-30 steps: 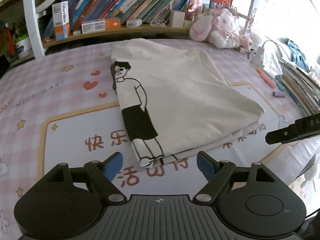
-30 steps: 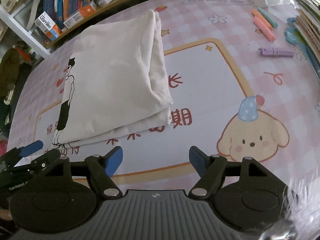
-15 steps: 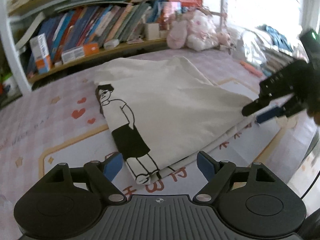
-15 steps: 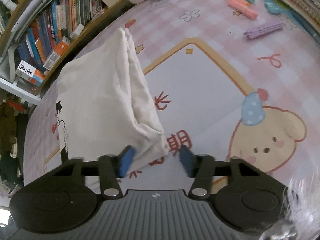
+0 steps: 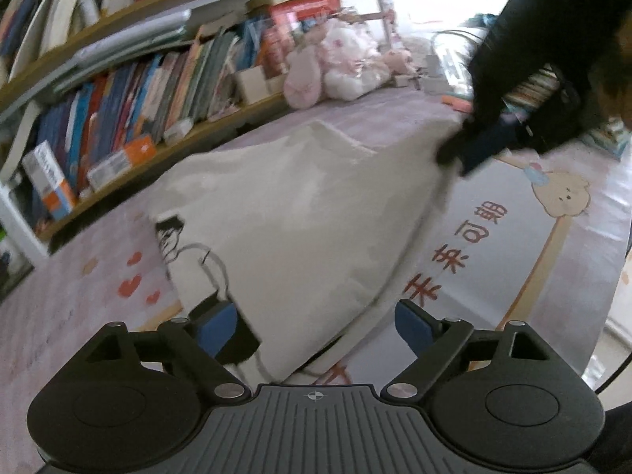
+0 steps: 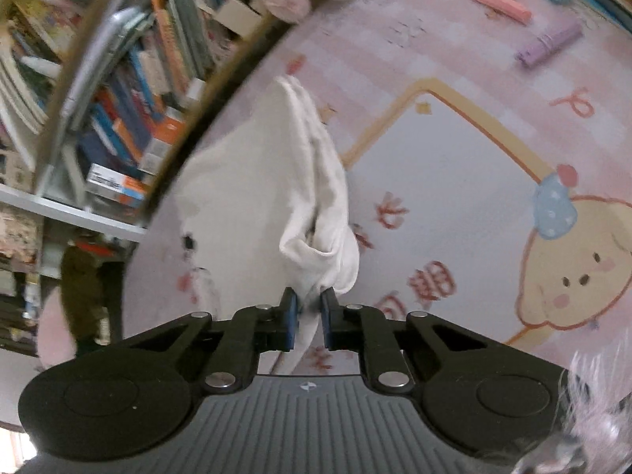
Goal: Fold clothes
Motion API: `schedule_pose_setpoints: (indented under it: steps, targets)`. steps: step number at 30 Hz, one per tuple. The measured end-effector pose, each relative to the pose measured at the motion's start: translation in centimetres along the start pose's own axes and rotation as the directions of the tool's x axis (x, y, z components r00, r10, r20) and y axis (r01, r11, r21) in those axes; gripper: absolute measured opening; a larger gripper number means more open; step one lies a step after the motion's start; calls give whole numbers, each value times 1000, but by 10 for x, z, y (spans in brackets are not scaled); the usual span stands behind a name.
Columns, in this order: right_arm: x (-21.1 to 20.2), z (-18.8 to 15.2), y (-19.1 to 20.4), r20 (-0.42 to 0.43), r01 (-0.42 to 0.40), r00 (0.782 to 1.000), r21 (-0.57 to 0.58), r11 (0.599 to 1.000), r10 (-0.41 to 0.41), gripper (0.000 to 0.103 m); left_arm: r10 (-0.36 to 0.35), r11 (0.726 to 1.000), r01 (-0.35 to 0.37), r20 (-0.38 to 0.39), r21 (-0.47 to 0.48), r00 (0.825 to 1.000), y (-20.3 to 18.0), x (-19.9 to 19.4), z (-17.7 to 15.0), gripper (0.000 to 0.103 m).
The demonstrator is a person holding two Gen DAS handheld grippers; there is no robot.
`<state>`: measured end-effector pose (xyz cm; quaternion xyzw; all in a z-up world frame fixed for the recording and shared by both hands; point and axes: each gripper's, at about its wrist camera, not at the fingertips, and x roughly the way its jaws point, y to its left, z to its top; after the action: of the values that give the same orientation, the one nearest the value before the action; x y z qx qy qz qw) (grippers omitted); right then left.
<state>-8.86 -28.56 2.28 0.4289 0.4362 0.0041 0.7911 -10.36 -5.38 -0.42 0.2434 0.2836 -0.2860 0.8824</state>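
The step in hand is the taking-up of two corners of the shirt [image 5: 300, 213] for its next fold; the shirt, cream with a drawn figure on it, lies already folded into a thick wedge on the bench [image 6: 454, 181], which wears a pink cartoon mat, with a bookshelf [image 5: 130, 91] just behind it.

The right hand-held gripper [image 6: 307, 316] has the far-right corner; its jaws are closing, the blue pads stand nearly together, and a pinch of bunched cloth passes between them and looks pressed; seen from the left wrist, that same gripper sits dark and blurred at the shirt's far corner, which rises off the mat.

The left hand-held gripper [image 5: 316, 326] is released; its jaws are opening wide, and the near corner of the shirt, by the figure's legs, lies between them without either pad pressing on it; the left pad [image 5: 216, 326] sits over the black print, the right one hangs clear above the mat.

The next move, as I judge it, calls for the left one to close on that near corner through all the layers, then for both to lift together and carry the edge across; a grip on the top layer alone would likely let the stack slide open.
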Motion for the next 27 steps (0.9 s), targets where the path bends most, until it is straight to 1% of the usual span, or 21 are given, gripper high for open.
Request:
schedule_pose_setpoints:
  steps: [4, 8, 14, 17, 20, 21, 22, 23, 24, 25, 26, 27]
  targets:
    - [-3, 6, 18, 6, -21, 1000, -24, 1000, 21, 12, 60, 997, -60, 7, 56, 998, -14, 10, 6, 89]
    - [-8, 7, 27, 8, -19, 1000, -61, 998, 19, 12, 103, 991, -104, 18, 89, 995, -26, 21, 8, 89]
    - [-13, 10, 27, 7, 6, 1000, -108, 994, -5, 10, 198, 974, -199, 19, 110, 980, -27, 35, 8, 89]
    - [-14, 10, 25, 15, 29, 1000, -157, 987, -27, 10, 194, 976, -194, 9, 97, 981, -19, 38, 8, 90]
    - [-15, 9, 24, 17, 45, 999, -211, 976, -43, 10, 188, 976, -188, 13, 110, 982, -17, 38, 8, 90]
    - [-14, 7, 25, 18, 59, 998, -241, 969, -56, 11, 188, 975, -188, 13, 116, 982, -17, 38, 8, 90]
    - [-14, 6, 26, 20, 75, 997, -275, 959, -72, 15, 188, 975, -188, 13, 120, 982, -17, 38, 9, 90]
    - [-15, 3, 28, 29, 95, 996, -324, 941, -90, 17, 187, 974, -188, 14, 123, 982, -17, 38, 10, 90]
    - [-16, 0, 31, 41, 115, 993, -378, 919, -108, 29, 187, 974, -188, 15, 126, 982, -16, 37, 11, 90]
    - [-16, -4, 33, 54, 135, 991, -430, 892, -124, 42, 186, 974, -186, 16, 128, 982, -16, 37, 12, 90]
    - [-16, -8, 37, 67, 156, 988, -502, 851, -142, 46, 183, 975, -184, 16, 128, 983, -15, 37, 13, 90]
    - [-16, -13, 41, 82, 177, 984, -576, 798, -159, 49, 180, 975, -180, 15, 126, 984, -14, 36, 13, 90]
